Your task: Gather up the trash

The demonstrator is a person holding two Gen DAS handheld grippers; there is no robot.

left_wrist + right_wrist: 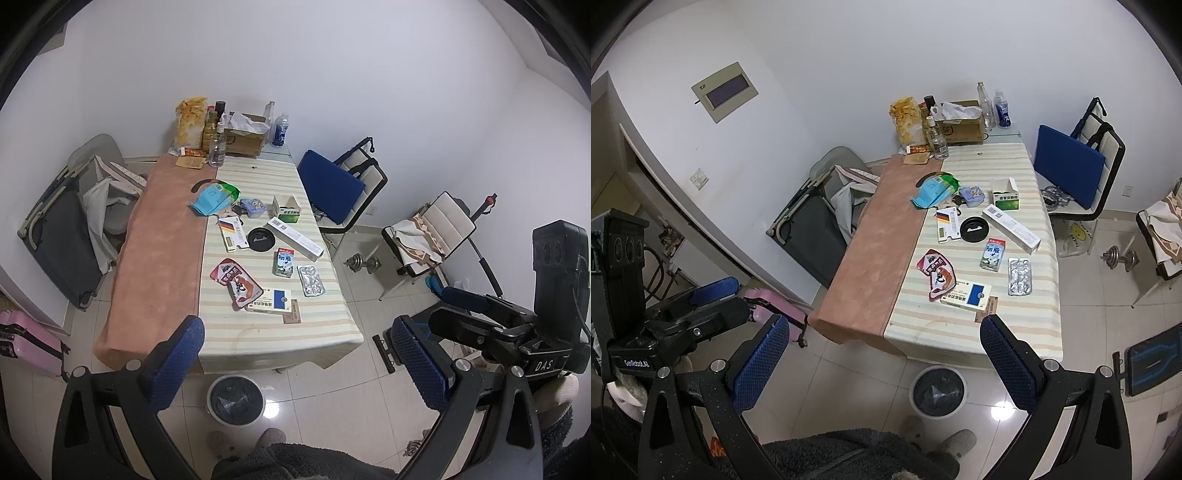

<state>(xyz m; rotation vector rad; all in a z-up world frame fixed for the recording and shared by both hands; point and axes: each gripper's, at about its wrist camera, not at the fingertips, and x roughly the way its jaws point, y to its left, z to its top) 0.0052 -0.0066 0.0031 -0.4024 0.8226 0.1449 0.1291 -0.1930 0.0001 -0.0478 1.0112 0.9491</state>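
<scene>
left gripper [295, 354] fingers spread, empty; right gripper [884, 354] likewise | bin [235, 398] below table [295, 336] edge

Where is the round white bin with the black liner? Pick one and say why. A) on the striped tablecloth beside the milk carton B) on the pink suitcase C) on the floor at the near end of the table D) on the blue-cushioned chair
C: the round white bin with the black liner stands on the tiled floor just below the near edge of the striped tablecloth, in front of the person's slippers; the right wrist view shows the same.
</scene>
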